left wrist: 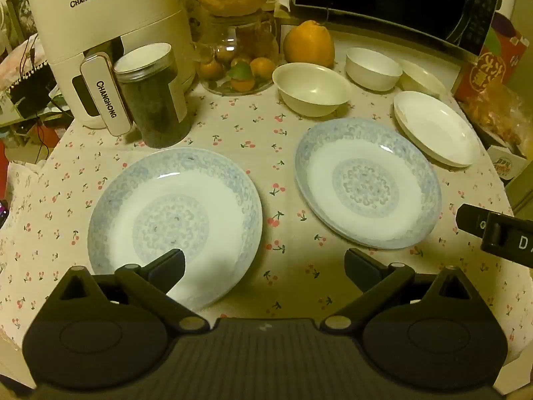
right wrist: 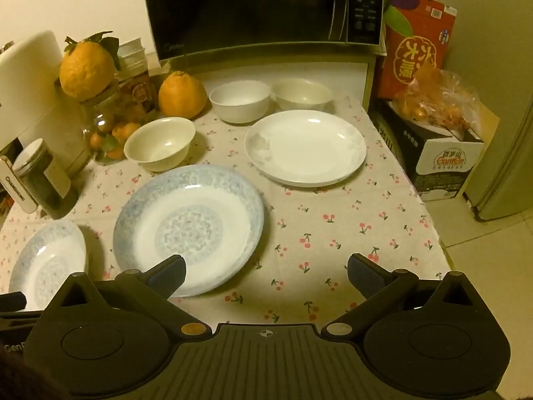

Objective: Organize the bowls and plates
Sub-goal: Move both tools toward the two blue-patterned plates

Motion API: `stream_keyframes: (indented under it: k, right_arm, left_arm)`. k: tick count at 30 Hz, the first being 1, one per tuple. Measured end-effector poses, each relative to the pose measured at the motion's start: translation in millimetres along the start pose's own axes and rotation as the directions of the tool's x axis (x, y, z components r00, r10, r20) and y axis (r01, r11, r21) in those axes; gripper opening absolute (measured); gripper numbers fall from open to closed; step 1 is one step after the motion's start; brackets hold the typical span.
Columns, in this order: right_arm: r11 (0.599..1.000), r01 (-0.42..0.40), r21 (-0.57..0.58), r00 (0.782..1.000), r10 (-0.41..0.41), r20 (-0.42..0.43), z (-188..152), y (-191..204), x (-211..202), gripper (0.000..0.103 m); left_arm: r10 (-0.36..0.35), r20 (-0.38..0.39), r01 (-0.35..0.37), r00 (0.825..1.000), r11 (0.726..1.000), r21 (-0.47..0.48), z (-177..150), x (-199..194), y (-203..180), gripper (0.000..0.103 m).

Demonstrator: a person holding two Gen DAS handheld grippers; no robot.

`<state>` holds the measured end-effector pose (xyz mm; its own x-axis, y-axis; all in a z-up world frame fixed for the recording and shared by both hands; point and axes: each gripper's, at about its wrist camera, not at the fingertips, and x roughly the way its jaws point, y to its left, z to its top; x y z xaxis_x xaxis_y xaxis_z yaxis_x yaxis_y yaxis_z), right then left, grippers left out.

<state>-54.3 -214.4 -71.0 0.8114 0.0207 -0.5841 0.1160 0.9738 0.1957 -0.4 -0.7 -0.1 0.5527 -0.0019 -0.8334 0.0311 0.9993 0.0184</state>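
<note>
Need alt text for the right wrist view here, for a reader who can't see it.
The open right gripper hovers over a cherry-print tablecloth, its left finger above a blue-patterned plate. Behind lie a white plate and three white bowls, with a second blue-patterned plate at far left. A microwave stands at the back.

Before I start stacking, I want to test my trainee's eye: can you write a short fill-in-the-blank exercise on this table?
1. The number of blue-patterned plates on the cloth is ____.
2. The plain white plate lies ____ of dishes or food.
3. The jaws of the left gripper and right gripper both stand ____.
4. Counting all, the white bowls number ____.

Missing words: two; empty; open; three
</note>
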Motion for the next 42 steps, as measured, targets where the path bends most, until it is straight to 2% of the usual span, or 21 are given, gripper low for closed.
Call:
stream_keyframes:
  k: [3,13,42]
  right_arm:
    - [1.000,0.001,0.018,1.000,-0.001,0.001,0.5,-1.2,1.4,0.103]
    - [1.000,0.015,0.006,1.000,-0.015,0.004,-0.7,7.7,-0.3,0.103]
    - [1.000,0.001,0.017,1.000,-0.001,-0.002,-0.5,1.3,1.2,0.103]
  left_arm:
    - [-0.028,-0.005,0.028,1.000,0.999,-0.019,0.6,0.1,3.3,0.102]
    - [-0.021,0.002,0.021,1.000,1.000,-0.011,-0.4,-0.9,1.3,0.102]
    - [-0.036,-0.004,0.036,0.999,0.999,-0.028,-1.4,-0.8,3.5,0.102]
